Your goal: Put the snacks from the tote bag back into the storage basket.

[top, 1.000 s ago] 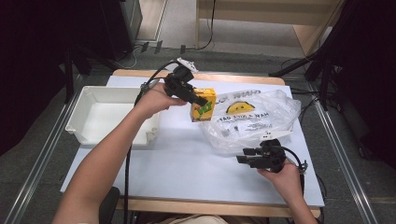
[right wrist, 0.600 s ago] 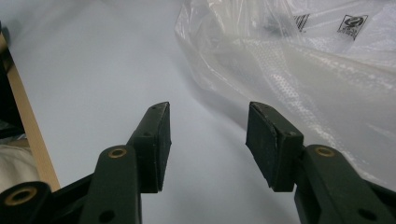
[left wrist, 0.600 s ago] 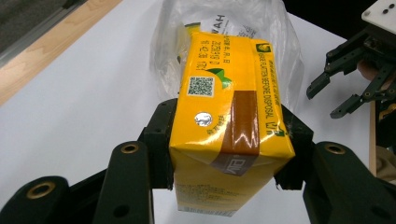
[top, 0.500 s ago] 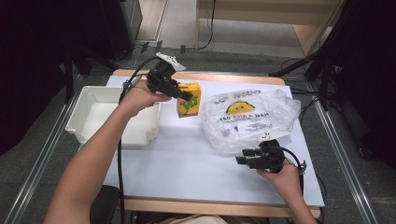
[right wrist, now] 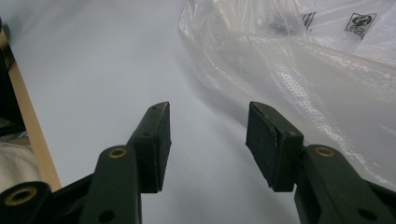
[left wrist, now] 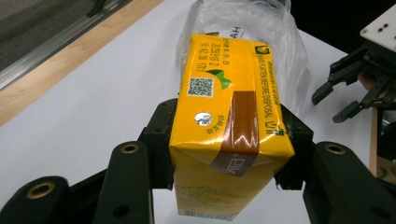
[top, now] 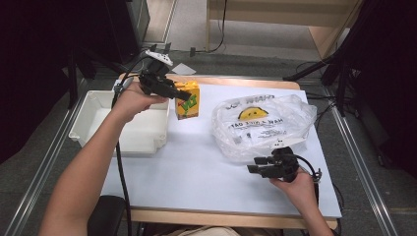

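Observation:
A yellow juice carton (top: 188,101) with green print hangs just above the white table, beside the tray's right end. My left gripper (top: 183,95) is shut on it; in the left gripper view both pads press the carton (left wrist: 227,121) at its sides, near its top. A clear plastic bag (top: 263,125) with a yellow smiley print lies crumpled at the right. My right gripper (top: 253,169) stands open at the bag's near edge; in the right gripper view nothing sits between its pads (right wrist: 157,140), and the bag (right wrist: 299,60) is just ahead to the right.
A white rectangular tray (top: 93,109) sits at the table's left edge. The table's wooden front rim (top: 206,217) runs along the bottom. Cables trail from both grippers. Metal rails flank the table on both sides.
My left gripper has carried the carton leftward, away from the bag and toward the tray. The right gripper has stayed in place, open.

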The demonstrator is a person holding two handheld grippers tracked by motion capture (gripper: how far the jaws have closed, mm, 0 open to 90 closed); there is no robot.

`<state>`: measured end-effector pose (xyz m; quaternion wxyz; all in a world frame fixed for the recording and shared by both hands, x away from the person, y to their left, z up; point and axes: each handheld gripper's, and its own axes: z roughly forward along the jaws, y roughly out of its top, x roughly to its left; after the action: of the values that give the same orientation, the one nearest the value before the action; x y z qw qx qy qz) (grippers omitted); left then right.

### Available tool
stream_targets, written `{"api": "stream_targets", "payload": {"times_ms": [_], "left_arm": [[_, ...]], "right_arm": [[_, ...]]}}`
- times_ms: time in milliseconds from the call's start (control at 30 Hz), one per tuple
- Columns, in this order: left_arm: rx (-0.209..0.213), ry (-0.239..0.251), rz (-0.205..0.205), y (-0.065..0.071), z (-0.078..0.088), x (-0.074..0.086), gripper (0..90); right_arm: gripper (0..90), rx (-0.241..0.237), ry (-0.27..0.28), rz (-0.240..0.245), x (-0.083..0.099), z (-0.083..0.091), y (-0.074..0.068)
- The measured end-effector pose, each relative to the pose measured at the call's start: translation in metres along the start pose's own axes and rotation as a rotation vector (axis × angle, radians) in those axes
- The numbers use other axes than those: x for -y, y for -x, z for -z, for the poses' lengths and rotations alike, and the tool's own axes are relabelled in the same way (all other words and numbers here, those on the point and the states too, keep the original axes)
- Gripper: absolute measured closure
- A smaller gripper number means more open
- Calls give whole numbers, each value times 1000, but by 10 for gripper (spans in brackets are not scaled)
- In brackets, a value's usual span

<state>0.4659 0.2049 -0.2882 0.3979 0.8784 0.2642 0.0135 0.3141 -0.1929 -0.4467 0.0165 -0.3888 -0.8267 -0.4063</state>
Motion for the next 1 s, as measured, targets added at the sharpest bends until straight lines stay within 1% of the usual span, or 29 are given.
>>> {"api": "stream_targets", "payload": {"times_ms": [133,233,367,467,533,733,800,933,1000], "left_arm": [[-23,2,7,-5,10,4,519],[-31,4,13,-8,14,7,519],[-43,3,31,-14,20,13,519],[-62,-4,41,-19,26,16,519],[-79,-2,48,-22,30,19,519],[-104,13,80,-31,42,28,519],[-111,7,85,-34,45,31,519],[-134,-15,82,-38,49,36,519],[-143,-14,91,-40,54,39,519]], "right_arm": [[509,2,2,-1,0,0,1],[509,0,-1,0,0,0,0],[510,-3,-2,0,-1,-1,0],[510,-6,-2,1,-1,-2,0],[510,-8,-2,-1,-2,-2,-1],[510,-11,-6,6,-2,-4,0],[510,-11,-7,6,-3,-4,0],[510,-11,-6,5,-3,-4,0],[510,-11,-7,6,-3,-4,0]]}}
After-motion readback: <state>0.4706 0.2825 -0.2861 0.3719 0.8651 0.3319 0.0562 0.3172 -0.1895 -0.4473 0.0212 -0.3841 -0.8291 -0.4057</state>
